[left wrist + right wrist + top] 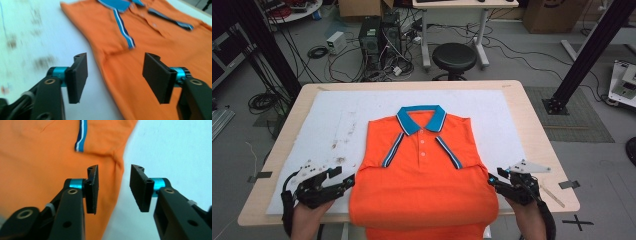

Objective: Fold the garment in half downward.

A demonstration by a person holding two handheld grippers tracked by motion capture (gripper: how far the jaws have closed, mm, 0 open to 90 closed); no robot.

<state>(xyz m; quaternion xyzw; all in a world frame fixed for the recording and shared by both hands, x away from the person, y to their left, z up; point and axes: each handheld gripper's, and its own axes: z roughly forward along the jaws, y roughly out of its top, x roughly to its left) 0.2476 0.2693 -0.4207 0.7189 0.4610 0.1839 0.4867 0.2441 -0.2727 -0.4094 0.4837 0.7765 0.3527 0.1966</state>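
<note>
Plainly, the orange polo shirt point(424, 170) carries no readable writing or logo.

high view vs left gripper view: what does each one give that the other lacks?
High view alone: the whole table, the stool behind it, floor cables, the right gripper at the shirt's right edge, and the shirt's hem hanging over the near table edge. Left gripper view alone: the gap between the left gripper jaws, open, straddling the shirt's edge without pinching it. Both: the orange polo shirt with blue collar, lying on the white mat.
</note>
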